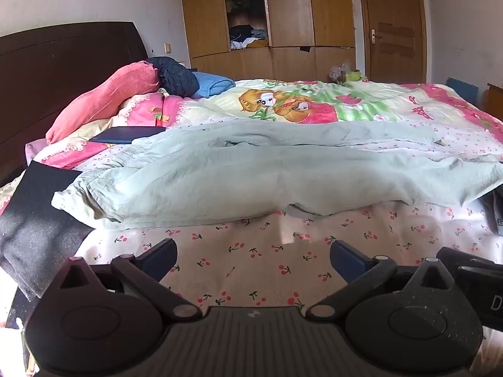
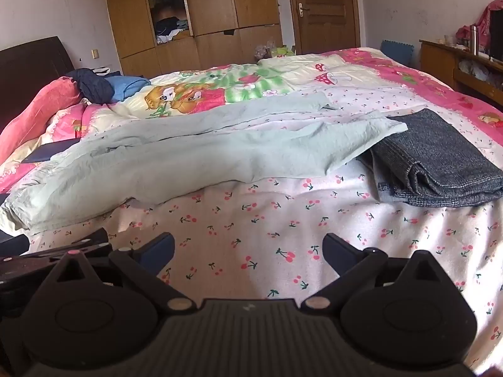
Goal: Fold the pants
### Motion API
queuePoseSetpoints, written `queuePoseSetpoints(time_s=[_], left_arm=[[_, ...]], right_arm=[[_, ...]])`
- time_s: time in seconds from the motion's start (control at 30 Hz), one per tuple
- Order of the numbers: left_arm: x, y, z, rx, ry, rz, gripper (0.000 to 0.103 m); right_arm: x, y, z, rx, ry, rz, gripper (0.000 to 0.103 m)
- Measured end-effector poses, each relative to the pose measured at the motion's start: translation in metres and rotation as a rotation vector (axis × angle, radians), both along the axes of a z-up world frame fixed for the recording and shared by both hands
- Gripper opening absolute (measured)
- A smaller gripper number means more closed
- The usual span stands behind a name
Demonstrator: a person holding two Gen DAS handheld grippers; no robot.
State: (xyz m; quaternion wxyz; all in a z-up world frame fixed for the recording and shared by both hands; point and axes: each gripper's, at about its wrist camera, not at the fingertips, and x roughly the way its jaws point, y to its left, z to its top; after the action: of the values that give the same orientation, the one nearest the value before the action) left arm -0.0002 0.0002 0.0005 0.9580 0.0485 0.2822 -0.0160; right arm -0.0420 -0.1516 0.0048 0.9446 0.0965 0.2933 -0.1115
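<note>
Both grippers, left gripper [image 1: 253,256] and right gripper [image 2: 248,249], hover spread wide and empty above the cherry-print bed [image 2: 283,229], near the unfolded pale green pants [image 2: 163,163].

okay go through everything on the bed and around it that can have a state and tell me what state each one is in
Light green pants: spread flat, unfolded.
Grey pants: folded, one green leg end over their corner.
Black garment: folded, beside the green waistband.
Left gripper: fingers open, empty.
Right gripper: fingers open, empty.
Wardrobe door: open.
Room door: shut.
</note>
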Motion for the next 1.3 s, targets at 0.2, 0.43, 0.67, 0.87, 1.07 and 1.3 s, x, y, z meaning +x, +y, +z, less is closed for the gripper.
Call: queuePoseSetpoints(time_s=[0.2, 0.43, 0.67, 0.87, 1.07, 1.3], left_arm=[[0.0, 0.002, -0.008, -0.029, 0.011, 0.006, 0.103], [0.002, 0.008, -0.005, -0.086, 0.041, 0.021, 0.103], [0.0, 0.002, -0.006, -0.064, 0.055, 0.003, 0.103], [-0.001, 0.003, -0.006, -0.059, 0.054, 0.004, 0.103], [-0.001, 0.0, -0.007, -0.033, 0.057, -0.004, 0.103], [0.0, 0.001, -0.008, -0.032, 0.062, -0.002, 0.103]], right_arm=[[-0.001, -0.001, 0.003, 0.007, 0.0, -0.014, 0.1], [0.001, 0.0, -0.002, -0.017, 0.023, -0.024, 0.1], [0.005, 0.001, -0.004, -0.031, 0.045, -0.042, 0.1], [0.006, 0.001, -0.006, -0.034, 0.052, -0.047, 0.1], [0.007, 0.0, -0.008, -0.029, 0.068, -0.053, 0.099], [0.007, 0.002, -0.007, -0.042, 0.073, -0.057, 0.099]])
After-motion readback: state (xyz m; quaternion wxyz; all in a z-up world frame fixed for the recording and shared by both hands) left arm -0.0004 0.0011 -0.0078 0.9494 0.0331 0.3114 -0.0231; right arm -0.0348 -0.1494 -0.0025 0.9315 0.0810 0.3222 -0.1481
